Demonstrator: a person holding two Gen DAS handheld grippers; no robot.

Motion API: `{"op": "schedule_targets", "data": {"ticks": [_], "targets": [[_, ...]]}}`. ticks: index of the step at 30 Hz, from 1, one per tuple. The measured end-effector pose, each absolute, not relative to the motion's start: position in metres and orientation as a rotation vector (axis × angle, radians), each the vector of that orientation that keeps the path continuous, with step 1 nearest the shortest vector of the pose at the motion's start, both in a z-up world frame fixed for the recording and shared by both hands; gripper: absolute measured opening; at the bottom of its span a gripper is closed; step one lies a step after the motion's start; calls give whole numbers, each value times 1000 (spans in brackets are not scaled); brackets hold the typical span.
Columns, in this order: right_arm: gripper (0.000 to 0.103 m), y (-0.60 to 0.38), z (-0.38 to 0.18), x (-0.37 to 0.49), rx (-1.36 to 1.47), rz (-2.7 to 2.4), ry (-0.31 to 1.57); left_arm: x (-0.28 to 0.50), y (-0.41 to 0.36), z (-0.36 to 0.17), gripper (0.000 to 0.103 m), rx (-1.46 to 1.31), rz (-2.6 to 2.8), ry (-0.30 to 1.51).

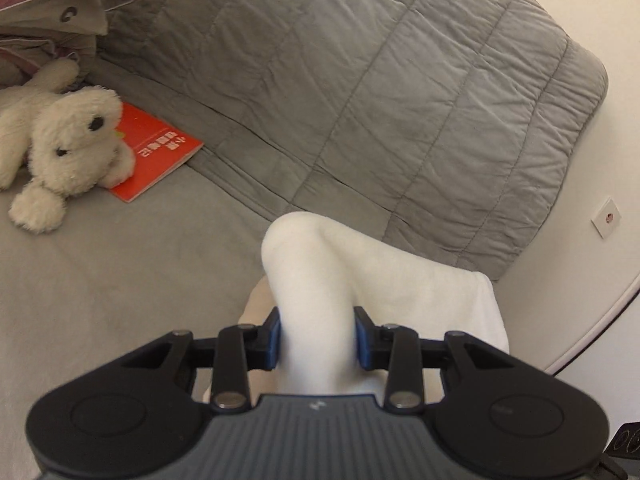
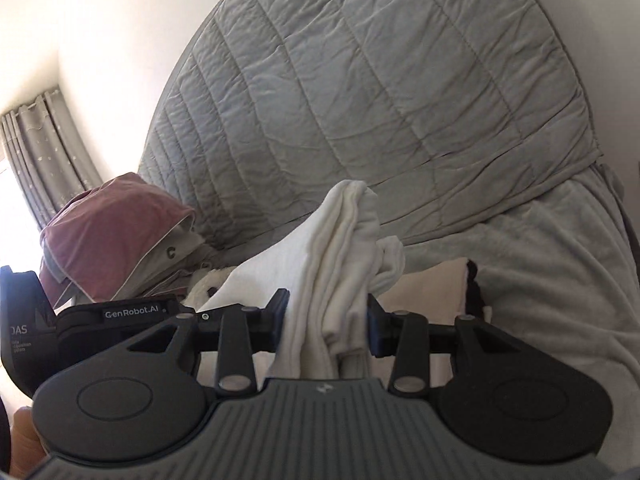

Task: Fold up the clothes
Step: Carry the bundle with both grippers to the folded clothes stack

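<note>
Left wrist view, left gripper (image 1: 316, 338) jaws clamping white garment (image 1: 320, 264), grey bed (image 1: 100, 280)

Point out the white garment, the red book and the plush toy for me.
white garment (image 1: 316, 280), left wrist view, on the bunched fold above the claw.
red book (image 1: 160, 152), left wrist view, on its cover.
plush toy (image 1: 76, 128), left wrist view, on its head.

A bedroom in a home is shown. A bed covered by a grey sheet (image 1: 100, 280) is seen, with a grey quilted blanket (image 1: 360, 100) heaped across it. A cream plush dog (image 1: 64, 144) and a red booklet (image 1: 160, 156) are laid on the sheet, and pink and beige bedding (image 2: 116, 236) is piled near grey curtains (image 2: 44, 152) at a bright window. A wall socket (image 1: 606, 218) is set in the white wall.
</note>
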State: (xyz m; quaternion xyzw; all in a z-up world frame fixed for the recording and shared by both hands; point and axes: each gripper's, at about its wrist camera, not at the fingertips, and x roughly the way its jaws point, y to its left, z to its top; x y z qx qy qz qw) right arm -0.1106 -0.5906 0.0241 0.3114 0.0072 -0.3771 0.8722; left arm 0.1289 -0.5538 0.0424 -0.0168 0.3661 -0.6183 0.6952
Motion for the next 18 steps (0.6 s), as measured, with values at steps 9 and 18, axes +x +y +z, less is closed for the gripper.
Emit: {"op": "schedule_targets", "data": {"ticks": [9, 18], "targets": [[42, -604, 11, -117, 630, -882, 22, 128, -595, 32, 36, 35, -1477, 745], [53, -608, -6, -114, 634, -929, 100, 127, -597, 7, 75, 102, -1387, 628]]}}
